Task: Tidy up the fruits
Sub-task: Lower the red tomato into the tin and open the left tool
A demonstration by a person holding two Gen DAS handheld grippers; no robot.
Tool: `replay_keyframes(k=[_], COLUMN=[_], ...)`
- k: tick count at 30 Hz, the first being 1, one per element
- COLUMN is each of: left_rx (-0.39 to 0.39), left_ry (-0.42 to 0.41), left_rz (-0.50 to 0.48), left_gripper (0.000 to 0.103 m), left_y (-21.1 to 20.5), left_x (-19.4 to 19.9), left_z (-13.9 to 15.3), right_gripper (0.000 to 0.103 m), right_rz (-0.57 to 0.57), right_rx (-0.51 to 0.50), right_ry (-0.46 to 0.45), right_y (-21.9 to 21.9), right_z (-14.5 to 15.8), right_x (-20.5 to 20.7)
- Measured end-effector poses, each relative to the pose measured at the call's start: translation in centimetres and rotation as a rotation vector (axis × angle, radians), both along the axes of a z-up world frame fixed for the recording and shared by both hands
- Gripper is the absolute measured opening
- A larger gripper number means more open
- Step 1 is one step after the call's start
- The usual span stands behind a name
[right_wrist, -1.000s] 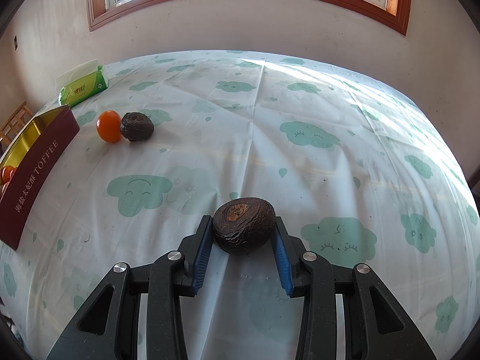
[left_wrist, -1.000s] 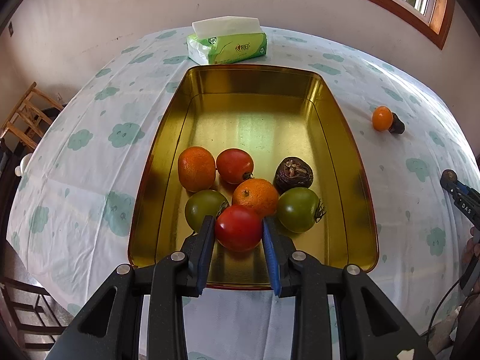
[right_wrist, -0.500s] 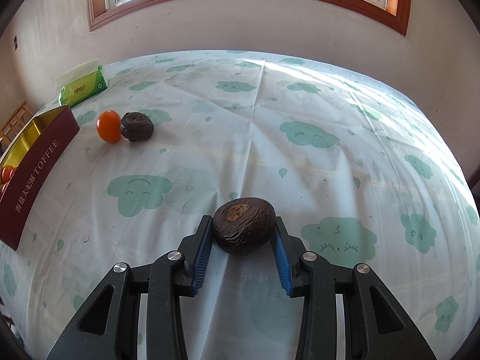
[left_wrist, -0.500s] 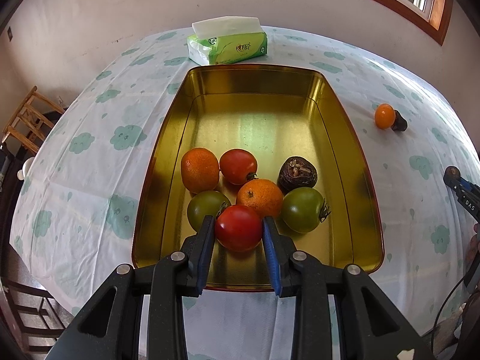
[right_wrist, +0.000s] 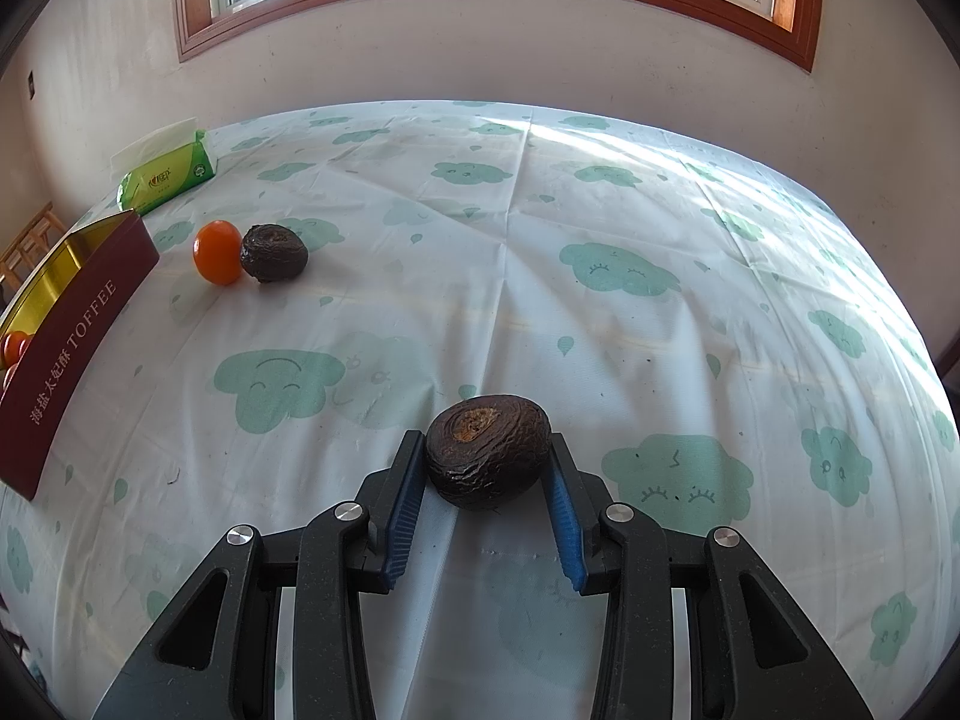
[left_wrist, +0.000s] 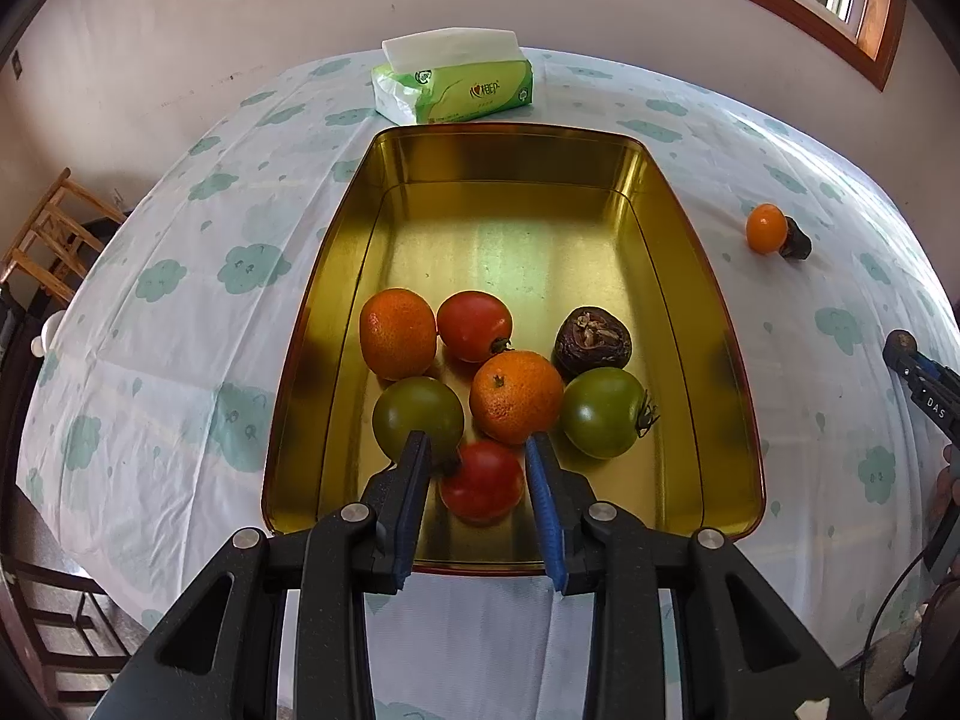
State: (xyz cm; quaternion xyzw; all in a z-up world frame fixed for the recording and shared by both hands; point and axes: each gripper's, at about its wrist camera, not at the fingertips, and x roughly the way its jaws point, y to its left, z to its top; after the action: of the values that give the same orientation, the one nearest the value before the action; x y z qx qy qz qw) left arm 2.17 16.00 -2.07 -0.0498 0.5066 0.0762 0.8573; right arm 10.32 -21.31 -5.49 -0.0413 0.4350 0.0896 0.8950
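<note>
A gold-lined tin (left_wrist: pixel 690 276) holds two oranges (left_wrist: pixel 397 333), two green tomatoes (left_wrist: pixel 603 412), a red tomato (left_wrist: pixel 474 325) and a dark wrinkled fruit (left_wrist: pixel 592 341). Another red tomato (left_wrist: pixel 480 483) rests on the tin floor at the near end. My left gripper (left_wrist: pixel 477 441) straddles it, jaws opening, with a slim gap at each pad. My right gripper (right_wrist: pixel 485 441) is shut on a second dark wrinkled fruit (right_wrist: pixel 487 459) just above the cloud-print cloth. A small orange (right_wrist: pixel 217 252) and a third dark fruit (right_wrist: pixel 274 252) lie together beside the tin's red outer wall (right_wrist: pixel 78 312).
A green tissue pack (left_wrist: pixel 453 84) stands behind the tin's far end. Wooden chairs (left_wrist: pixel 48 240) stand off the table's left edge. The table runs up to a wall under a window.
The left jaws have parted slightly and the red tomato now sits free between them in the tin. The right gripper and its dark fruit have not moved.
</note>
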Motion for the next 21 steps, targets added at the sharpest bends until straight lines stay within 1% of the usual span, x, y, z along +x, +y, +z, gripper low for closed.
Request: replay_keyframes(k=[1,10,18,21], left_rx=[-0.002,-0.006,-0.021,-0.025], left_ry=[0.001,0.003,-0.016,-0.025], left_rz=[0.003,0.005,-0.003,-0.006], left_gripper=[0.033,0.033,0.033,0.035], left_y=[0.05,0.09,-0.13,-0.21], left_x=[-0.03,-0.11,-0.26,-0.39], left_z=[-0.01,0.06,0.55,0.81], right_gripper=[0.040,0.040,0.040,0.040], right_rz=[0.000,0.000,-0.001,-0.001], right_rx=[0.000,-0.001,-0.001,-0.001], right_ry=[0.000,0.000,0.000,0.000], right_y=[0.01,0.05,0.04,0.07], right_z=[0.00,0.01,0.00,0.00], right_x=[0.00,0.01,0.00,0.00])
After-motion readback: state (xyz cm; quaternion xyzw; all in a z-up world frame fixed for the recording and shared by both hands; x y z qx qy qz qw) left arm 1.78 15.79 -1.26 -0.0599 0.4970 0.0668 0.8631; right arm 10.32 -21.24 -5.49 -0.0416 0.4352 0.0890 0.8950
